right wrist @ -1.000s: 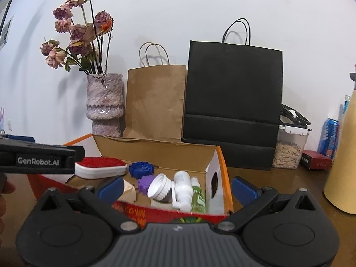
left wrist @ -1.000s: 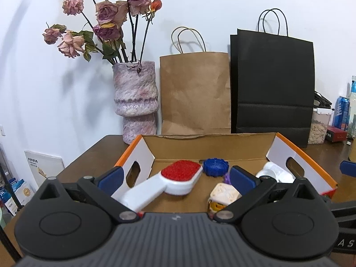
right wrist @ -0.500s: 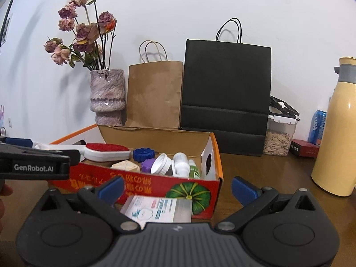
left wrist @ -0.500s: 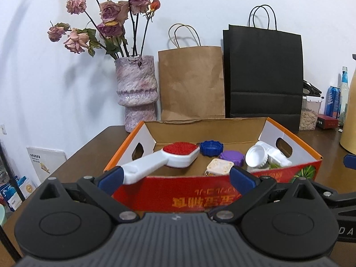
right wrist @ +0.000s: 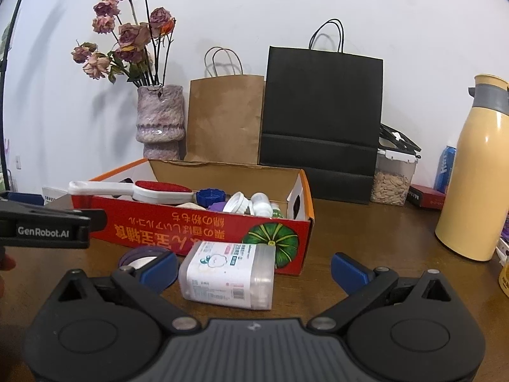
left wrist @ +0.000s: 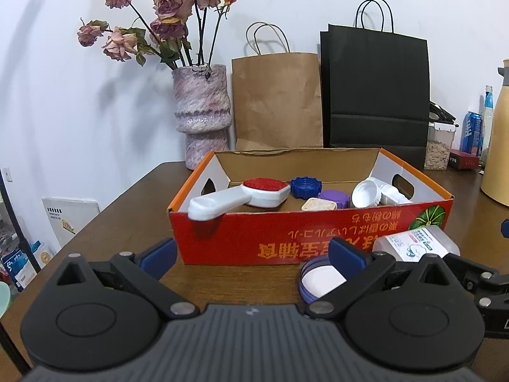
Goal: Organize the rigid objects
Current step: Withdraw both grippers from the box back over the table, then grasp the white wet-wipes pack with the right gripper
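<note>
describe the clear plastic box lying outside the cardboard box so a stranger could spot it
Find the red cardboard box on the brown table. Against its front wall, by the printed pumpkin, the clear plastic box lies on its side. Unlike the round purple lid beside it, it is rectangular, with a white label.

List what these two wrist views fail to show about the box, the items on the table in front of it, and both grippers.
- Box floor: hidden by its red front wall, both views.
- Purple-rimmed lid: partly behind the left gripper finger; in the right wrist view, behind the right gripper finger.
- Clear labelled container: print too small; cut off by a finger in the left wrist view.
- Green bottle: mostly hidden by white caps.
</note>
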